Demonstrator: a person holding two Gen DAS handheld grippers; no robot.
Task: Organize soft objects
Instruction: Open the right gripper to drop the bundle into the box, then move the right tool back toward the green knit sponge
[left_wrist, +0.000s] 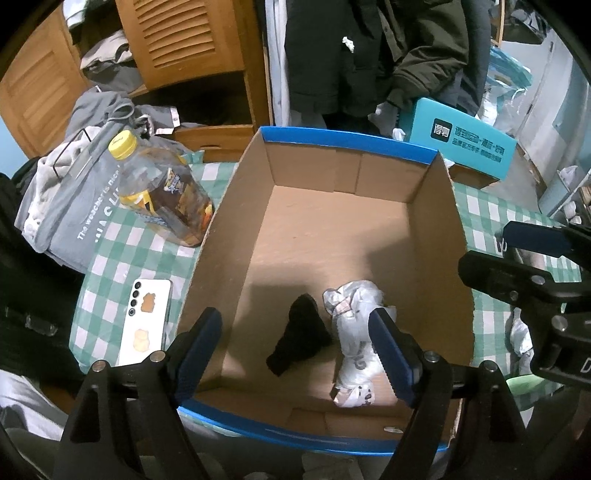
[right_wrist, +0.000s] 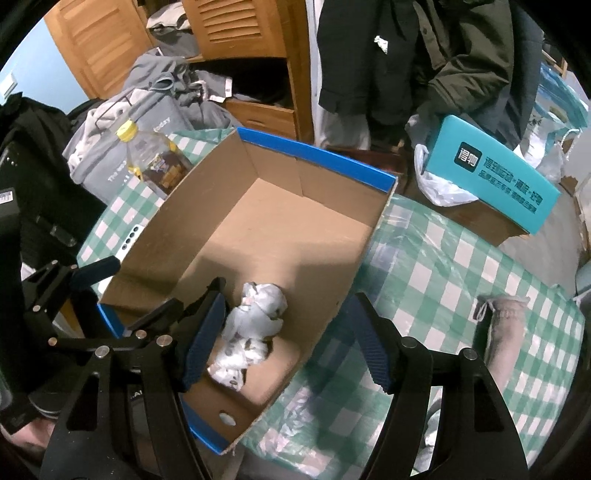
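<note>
Both grippers, left (left_wrist: 295, 343) and right (right_wrist: 286, 343), hang with jaws spread, empty, over the box (left_wrist: 369, 146); the grey sock (right_wrist: 504, 332) at three o'clock, possibly damp-slick plastic beneath, could be forgotten.

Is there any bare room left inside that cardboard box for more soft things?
Yes. The box floor is bare across its far half, up to the blue-edged back wall. The near end is crowded: a black sock lies beside a white bundle. Outside, the checked cloth right of the box is mostly free, up to a beige sock.
</note>
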